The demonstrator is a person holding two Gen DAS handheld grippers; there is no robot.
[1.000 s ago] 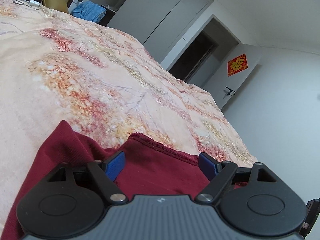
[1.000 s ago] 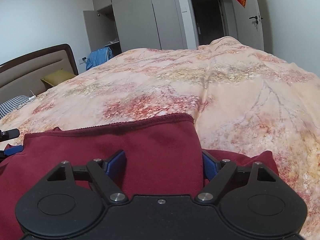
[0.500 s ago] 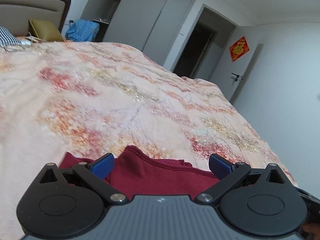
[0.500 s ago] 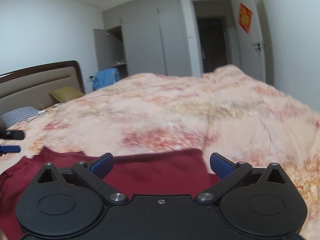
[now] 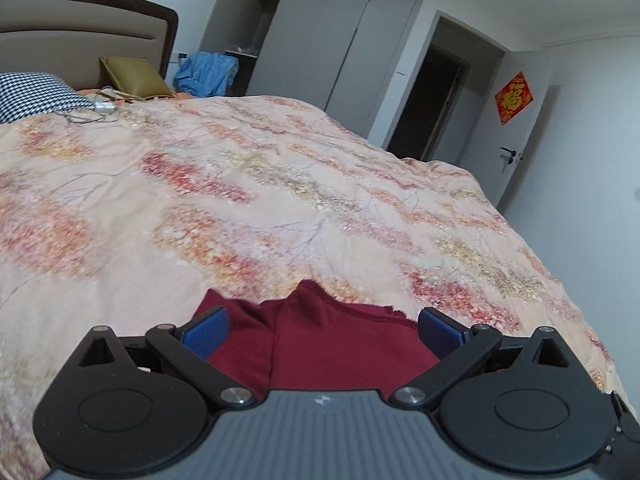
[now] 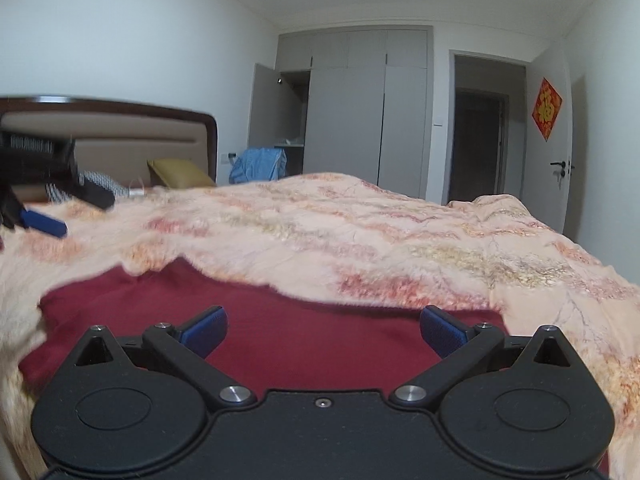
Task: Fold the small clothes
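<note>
The dark red garment (image 5: 320,344) lies on the near part of the bed's flowered quilt (image 5: 280,208), below and just ahead of both sets of tongs. The left tongs (image 5: 320,334) stand spread wide and released, nothing between their blue pads (image 5: 204,332), and the right tongs (image 6: 322,332) are likewise released and empty above the cloth. The likely trouble from here is the fold itself: in the left view one layer overlaps another along a slanted seam with a ragged far edge, so the layers may slide or spring open on the soft, uneven quilt once nothing pins them. A next pinch taken too shallow could catch only the top layer and drag it askew, and a pinch too deep could gather the quilt along with the garment. Much is hidden: both camera housings cover the near part of the garment, so its near edge, its full outline and how many layers it has cannot be told. The right view is blurred, and the left tongs appear there only as a dark shape at the far left edge. Whether the garment is a shirt or something else is not clear.
</note>
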